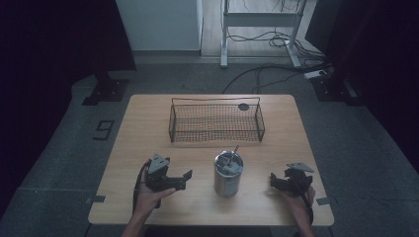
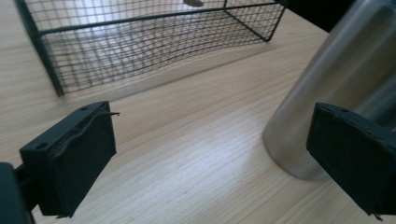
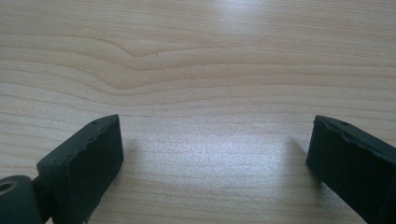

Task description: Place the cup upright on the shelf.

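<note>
Two tools are held low over the counter (image 1: 148,123), one at each side of a metal can (image 1: 228,174) that stands upright near the front edge, between them. The left tool (image 1: 180,179) is turned toward the can, with its jaws spread wide and nothing between them; in the left gripper view the can's wall (image 2: 327,93) rises just beyond the far jaw, so this tool seems to be lined up for a sideways grasp of the body. The right tool (image 1: 274,180) is also held with its jaws apart and empty, pointed down at bare wood; it is near the can but apart from it, probably kept in reserve or ready to steady the can.

A basket (image 1: 216,120) is set behind the can, toward the far edge, with its open top up, which suggests that the can is meant to be placed in it. A small dark round thing (image 1: 243,106) is seen at its far right corner; what it is cannot be told.

The can is a smooth brushed-steel cylinder with a dull sheen, likely slippery under the pads. Something thin sticks up from its top, too small to name. The basket is made of thin black wire mesh on a stiffer rectangular frame. The counter is pale wood with a plain grain, matt and flat. The jaw pads are black, blocky and slightly rough at the edges.
</note>
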{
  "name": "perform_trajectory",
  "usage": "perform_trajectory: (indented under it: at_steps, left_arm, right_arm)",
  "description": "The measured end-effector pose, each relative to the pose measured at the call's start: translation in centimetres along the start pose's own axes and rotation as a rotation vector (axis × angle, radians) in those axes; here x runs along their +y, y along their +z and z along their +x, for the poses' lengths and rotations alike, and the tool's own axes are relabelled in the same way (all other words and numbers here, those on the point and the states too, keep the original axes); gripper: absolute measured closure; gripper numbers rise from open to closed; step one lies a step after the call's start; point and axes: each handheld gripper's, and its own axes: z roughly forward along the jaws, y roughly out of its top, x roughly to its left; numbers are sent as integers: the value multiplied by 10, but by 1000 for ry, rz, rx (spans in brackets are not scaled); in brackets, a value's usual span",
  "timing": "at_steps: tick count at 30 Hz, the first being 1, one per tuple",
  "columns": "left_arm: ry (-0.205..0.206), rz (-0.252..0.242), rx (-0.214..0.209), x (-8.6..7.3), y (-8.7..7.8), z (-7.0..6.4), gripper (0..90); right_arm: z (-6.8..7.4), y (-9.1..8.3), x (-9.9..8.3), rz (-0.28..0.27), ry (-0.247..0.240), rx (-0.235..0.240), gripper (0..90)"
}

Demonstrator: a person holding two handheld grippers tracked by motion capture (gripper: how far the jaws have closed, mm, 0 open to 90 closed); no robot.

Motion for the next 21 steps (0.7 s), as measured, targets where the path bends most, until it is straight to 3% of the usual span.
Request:
perform_trajectory:
  at_steps: [10, 21]
  left_arm:
    - [42, -1, -61, 10, 10, -20, 0]
    - [73, 10, -87, 18, 19, -33, 0]
  right_arm:
    - [0, 0, 0, -1, 1, -1, 40]
    - [-1, 0, 0, -4, 3, -3, 45]
